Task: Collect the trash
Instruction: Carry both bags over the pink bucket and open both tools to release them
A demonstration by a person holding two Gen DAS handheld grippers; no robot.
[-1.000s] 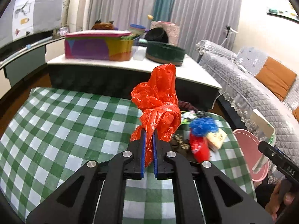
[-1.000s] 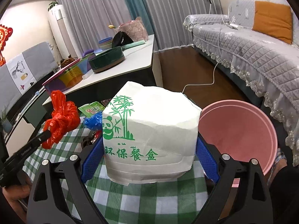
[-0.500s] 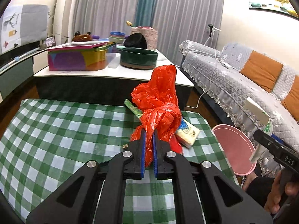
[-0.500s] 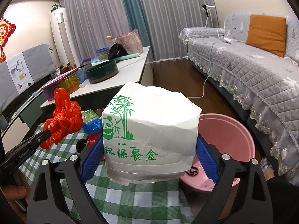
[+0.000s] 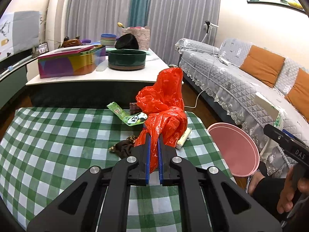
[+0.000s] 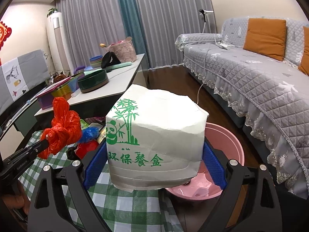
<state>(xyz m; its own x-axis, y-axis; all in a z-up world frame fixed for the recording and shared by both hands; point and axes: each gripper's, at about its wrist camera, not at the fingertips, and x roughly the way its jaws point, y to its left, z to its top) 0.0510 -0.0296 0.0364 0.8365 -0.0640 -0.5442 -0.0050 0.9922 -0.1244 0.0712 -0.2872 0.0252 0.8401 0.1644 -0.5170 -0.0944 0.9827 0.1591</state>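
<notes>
**Green print legible on held box; both grippers loaded**

Green characters on your white paper meal box (image 6: 154, 135) read "环保餐盒", under a panda and bamboo drawing. Your right gripper (image 6: 154, 166) holds this box between its blue pads, jaws spread wide against its two sides. The box hangs partly over the pink bin (image 6: 226, 145) and hides most of the bin's inside; some pale scraps show at the bottom, too blurred to identify.

Your left gripper (image 5: 153, 150) has its jaws drawn narrow on a crumpled red plastic bag (image 5: 164, 106), raised above the green-checked tablecloth (image 5: 58, 135). The bag hides part of the litter behind it. A green wrapper with a panda (image 5: 127, 115) lies flat on the cloth; its small print is unreadable. A dark brown crumpled item (image 5: 123, 147) sits just left of the fingers, and a pale packet (image 5: 184, 138) is half covered by the bag.

From the left wrist view, lettering "DAS" shows on the right gripper's side, cut off at the frame edge. From the right wrist view, a blue scrap (image 6: 89, 134) and a red item (image 6: 87, 147) lie behind the box, partly hidden.
</notes>
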